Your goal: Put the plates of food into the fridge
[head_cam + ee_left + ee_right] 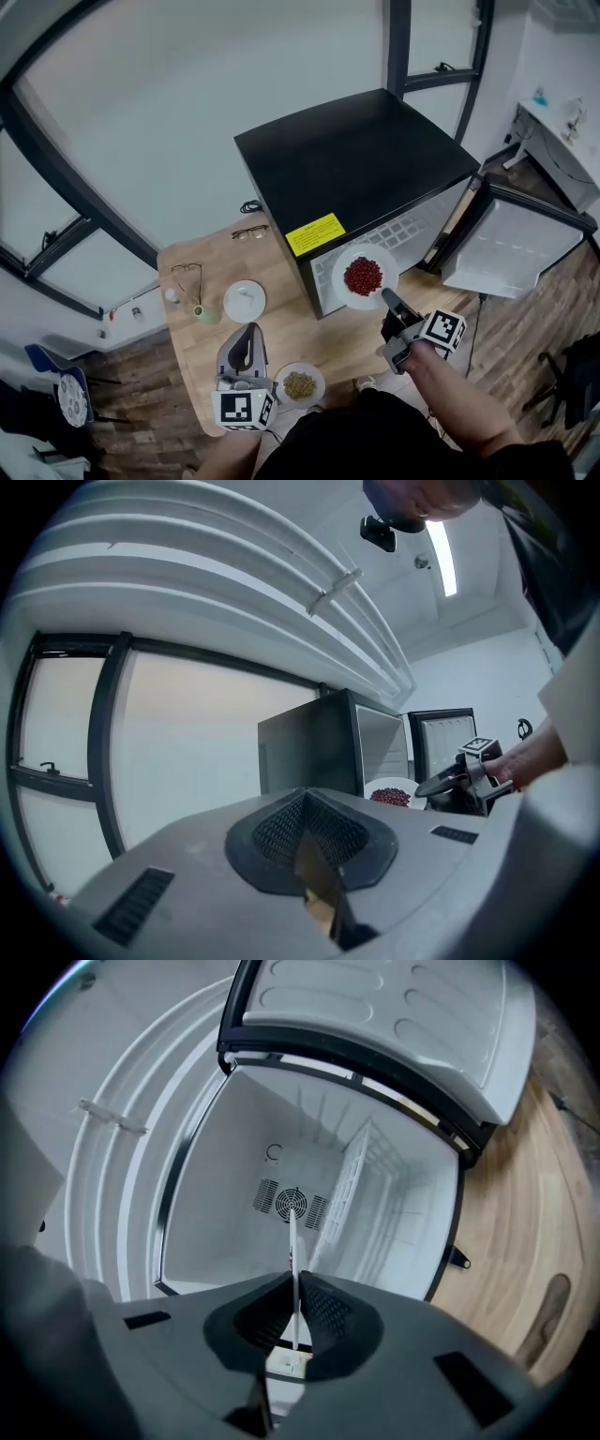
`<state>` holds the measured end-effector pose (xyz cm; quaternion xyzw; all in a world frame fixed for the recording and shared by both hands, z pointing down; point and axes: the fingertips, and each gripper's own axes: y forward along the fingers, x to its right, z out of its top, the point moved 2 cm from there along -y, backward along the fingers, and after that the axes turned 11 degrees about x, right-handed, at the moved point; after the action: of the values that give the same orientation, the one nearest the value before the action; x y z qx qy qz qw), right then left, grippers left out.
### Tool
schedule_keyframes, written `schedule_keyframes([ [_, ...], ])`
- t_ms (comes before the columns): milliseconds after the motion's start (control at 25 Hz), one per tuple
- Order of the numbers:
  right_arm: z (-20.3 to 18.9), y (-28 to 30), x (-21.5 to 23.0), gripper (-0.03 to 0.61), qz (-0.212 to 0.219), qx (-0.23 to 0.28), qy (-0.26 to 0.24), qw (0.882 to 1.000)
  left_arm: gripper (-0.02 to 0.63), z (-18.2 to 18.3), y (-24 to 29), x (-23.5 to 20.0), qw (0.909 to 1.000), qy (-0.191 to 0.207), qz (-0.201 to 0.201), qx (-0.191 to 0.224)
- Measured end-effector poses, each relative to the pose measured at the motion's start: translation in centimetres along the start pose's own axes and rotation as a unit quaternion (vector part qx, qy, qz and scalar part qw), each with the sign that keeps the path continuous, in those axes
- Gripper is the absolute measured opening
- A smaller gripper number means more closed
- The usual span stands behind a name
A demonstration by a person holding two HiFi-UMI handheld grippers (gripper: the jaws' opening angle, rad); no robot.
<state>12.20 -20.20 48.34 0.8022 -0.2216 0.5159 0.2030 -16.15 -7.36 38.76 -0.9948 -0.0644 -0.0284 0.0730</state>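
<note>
Matt fridge, seemingly wooden table

Left gripper held level, jaws together, empty. Right forearm stretched forward, right gripper clamped on plate rim.

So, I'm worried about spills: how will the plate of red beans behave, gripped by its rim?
The right claw pinches only one edge of the plate of red beans, so it may tilt. Its loose beans would probably roll off.
</note>
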Motion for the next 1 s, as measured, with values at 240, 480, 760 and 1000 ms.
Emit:
schedule_keyframes([
  [240, -0.1, 5.7, -1.8, 0.035, 0.018, -0.044, -0.045, 0.998, 0.003, 0.4, 0.1, -1.4, 0.9990, 0.011, 0.044, -0.004],
  [480, -0.6, 9.1, -2.3, 0.040, -0.002, -0.073, -0.047, 0.996, 0.003, 0.9, -0.3, -2.5, 0.9965, -0.004, 0.084, -0.005],
  [760, 0.6, 11.6, -1.3, 0.046, -0.036, -0.098, -0.176, 0.979, 0.003, 0.9, -1.1, -3.8, 0.9926, -0.014, 0.120, -0.002],
  [1000, 0.9, 13.8, -0.7, 0.093, -0.067, -0.128, -0.309, 0.940, 0.003, 0.2, -2.4, -4.3, 0.9882, -0.029, 0.150, -0.006],
])
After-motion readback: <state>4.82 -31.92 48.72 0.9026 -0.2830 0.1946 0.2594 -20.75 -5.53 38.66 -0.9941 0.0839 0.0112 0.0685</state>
